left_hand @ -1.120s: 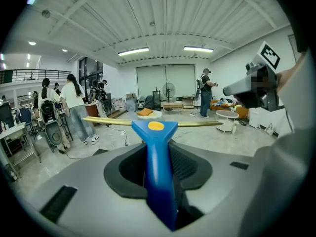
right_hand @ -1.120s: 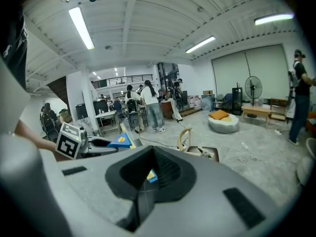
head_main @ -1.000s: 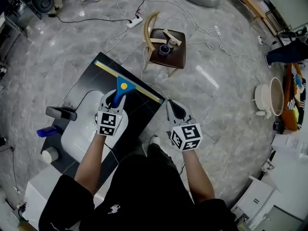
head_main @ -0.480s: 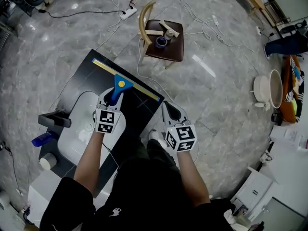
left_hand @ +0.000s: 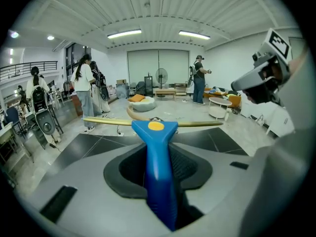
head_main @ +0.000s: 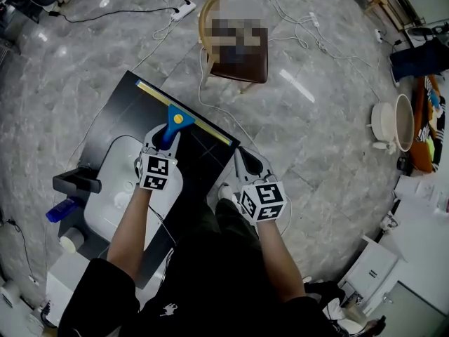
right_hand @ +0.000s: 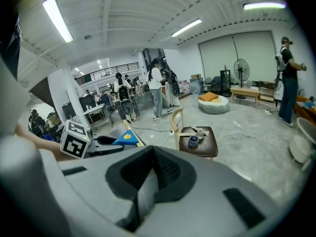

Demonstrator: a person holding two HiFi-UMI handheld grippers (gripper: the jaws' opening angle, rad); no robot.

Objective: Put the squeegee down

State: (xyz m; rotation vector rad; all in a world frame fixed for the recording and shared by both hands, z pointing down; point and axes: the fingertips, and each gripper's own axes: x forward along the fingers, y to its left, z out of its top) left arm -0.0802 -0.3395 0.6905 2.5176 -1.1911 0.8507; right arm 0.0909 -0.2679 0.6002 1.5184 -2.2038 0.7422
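**Squeegee clamped in the left tool over the black bench**

The squeegee (head_main: 173, 121) sits in the left tool (head_main: 165, 137), whose jaws are clamped on the blue handle. The left gripper view shows the handle (left_hand: 158, 167) running straight out between the pads, with the yellow dot on the head out in front.

It's over the far part of the black bench (head_main: 133, 111), just past the white basin (head_main: 116, 181). I honestly can't tell if the blade touches the top or hangs just above it.

In the head view the long yellow blade runs from upper left to lower right, close to the bench's far edge. The handle stands square to it and points back at the person. In the left gripper view the blade lies level, left to right.

The right tool (head_main: 244, 161) is just off the bench's right corner, above the floor (head_main: 316, 139). Its jaws are together with nothing in them.

At the basin's left there's a black faucet (head_main: 76, 183), with a blue bottle (head_main: 59, 209) just below it. Nothing lies on the bench right under the blade.

Beyond the bench stands a wooden chair (head_main: 205, 21), with white cables (head_main: 210, 83) trailing across the floor around it. They're well clear of the squeegee.
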